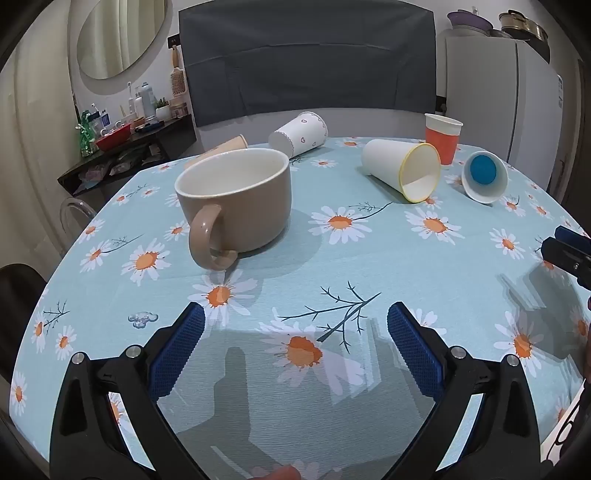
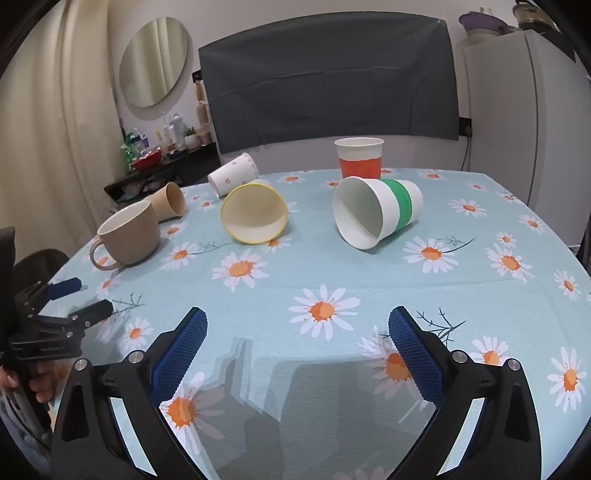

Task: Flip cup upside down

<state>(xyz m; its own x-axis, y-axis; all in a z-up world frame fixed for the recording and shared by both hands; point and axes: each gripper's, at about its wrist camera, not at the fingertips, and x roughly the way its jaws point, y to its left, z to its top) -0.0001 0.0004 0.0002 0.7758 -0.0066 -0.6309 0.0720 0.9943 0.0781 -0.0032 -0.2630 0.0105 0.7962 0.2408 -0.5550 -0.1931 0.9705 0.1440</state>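
Bare tablecloth point(image 1: 369, 258) lies open before the mug point(image 1: 236, 199); tipped paper cups point(image 1: 402, 170) crowd behind.

Room beyond the tongs: round table point(image 2: 369, 280) under a pale blue daisy-print cloth, filling the near ground. Straight ahead, past the far edge, a dark grey cloth panel point(image 2: 328, 81) hung flat against a white wall. Ahead and left, an oval mirror point(image 2: 153, 62) reflected curtain folds; cream curtains point(image 2: 48, 129) covered the left side. Below the mirror stood a dark side shelf point(image 1: 129, 147) crowded with bottles and a red bowl point(image 1: 112, 137). Ahead and right, a white fridge point(image 1: 498, 99) carried stacked pots point(image 1: 522, 23). Light was even, shadows soft.
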